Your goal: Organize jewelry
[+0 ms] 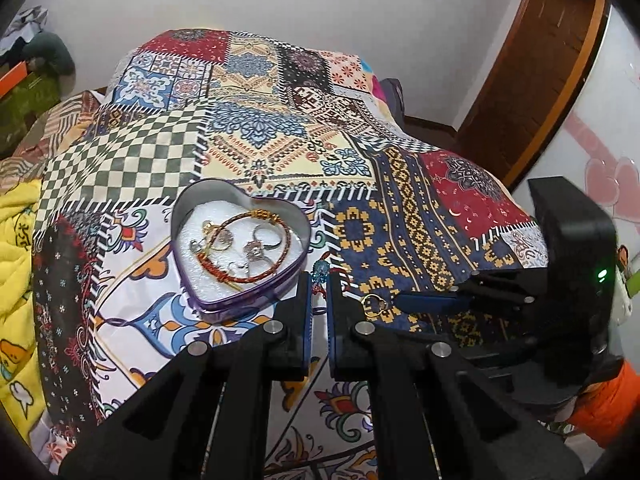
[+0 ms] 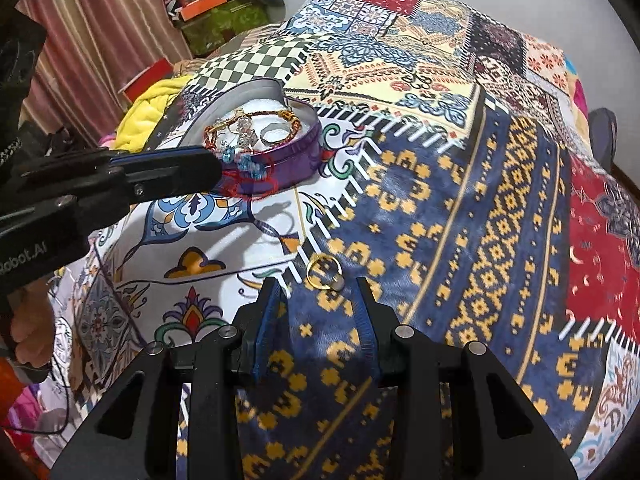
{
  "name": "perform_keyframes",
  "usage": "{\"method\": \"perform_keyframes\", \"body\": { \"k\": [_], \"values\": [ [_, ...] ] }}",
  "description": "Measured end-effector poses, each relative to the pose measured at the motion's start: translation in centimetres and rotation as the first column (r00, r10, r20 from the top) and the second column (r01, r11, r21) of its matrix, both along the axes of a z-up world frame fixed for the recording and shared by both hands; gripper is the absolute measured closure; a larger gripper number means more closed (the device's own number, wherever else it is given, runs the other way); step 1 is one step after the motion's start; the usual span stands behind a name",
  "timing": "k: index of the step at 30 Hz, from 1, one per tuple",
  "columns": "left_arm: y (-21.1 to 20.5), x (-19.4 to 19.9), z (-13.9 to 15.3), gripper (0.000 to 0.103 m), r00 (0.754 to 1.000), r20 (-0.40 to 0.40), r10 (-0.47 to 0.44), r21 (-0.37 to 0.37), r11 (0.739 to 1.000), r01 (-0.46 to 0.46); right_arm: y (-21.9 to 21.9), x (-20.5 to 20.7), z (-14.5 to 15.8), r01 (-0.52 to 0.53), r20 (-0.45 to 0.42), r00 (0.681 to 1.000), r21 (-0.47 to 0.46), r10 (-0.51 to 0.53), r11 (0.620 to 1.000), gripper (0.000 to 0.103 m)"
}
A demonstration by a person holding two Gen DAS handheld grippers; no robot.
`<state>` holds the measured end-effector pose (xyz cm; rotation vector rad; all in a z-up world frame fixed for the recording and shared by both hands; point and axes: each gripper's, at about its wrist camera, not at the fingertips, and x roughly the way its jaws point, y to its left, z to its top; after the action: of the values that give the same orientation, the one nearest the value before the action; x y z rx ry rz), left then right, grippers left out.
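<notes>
**Charm bracelet nearly at the tin, gold ring next**

The left tool (image 1: 319, 286) is pinched on a red cord bracelet with a blue charm (image 1: 320, 268), held just beside the heart-shaped tin (image 1: 298, 258) on the bed. Judged step: delivering it among the jewelry already inside. The right tool (image 2: 320, 300) gapes wide, empty, just short of the gold ring (image 2: 324, 276) on the quilt (image 2: 460, 200); its next move needs a low, careful pinch

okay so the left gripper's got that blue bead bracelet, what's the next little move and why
Probably carry the left gripper forward over the heart tin and open. Its jaws pinch the red-string bracelet, which dangles beside the tin's wall, not yet over the white lining where the other jewelry lies.
</notes>
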<state>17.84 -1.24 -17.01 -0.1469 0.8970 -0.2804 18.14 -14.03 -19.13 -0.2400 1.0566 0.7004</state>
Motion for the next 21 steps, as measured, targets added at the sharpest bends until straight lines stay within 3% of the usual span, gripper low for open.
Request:
{"method": "perform_keyframes", "body": {
  "k": [2, 8, 12, 21],
  "values": [
    [0.4, -0.1, -0.3, 0.099, 1.0, -0.008, 0.008, -0.001, 1.0, -0.008, 0.2, 0.1, -0.1, 0.001, 0.014, 1.0, -0.011, -0.001, 1.0, 0.072],
    [1.0, -0.3, -1.1, 0.099, 0.999, -0.034, 0.028, -0.018, 0.999, -0.029, -0.5, 0.6, -0.2, 0.047, 0.014, 0.999, 0.008, -0.047, 0.999, 0.096],
    [1.0, -0.6, -0.9, 0.099, 0.999, -0.024, 0.031, -0.004, 1.0, -0.031, -1.3, 1.5, -0.1, 0.08, -0.04, 0.996, 0.067, -0.077, 0.995, 0.096],
    [1.4, -1.0, 1.0, 0.098, 0.999, 0.021, 0.044, -0.018, 0.999, -0.044, -2.0, 0.5, 1.8, 0.088, 0.034, 0.995, 0.072, -0.09, 0.994, 0.097]
  ]
}}
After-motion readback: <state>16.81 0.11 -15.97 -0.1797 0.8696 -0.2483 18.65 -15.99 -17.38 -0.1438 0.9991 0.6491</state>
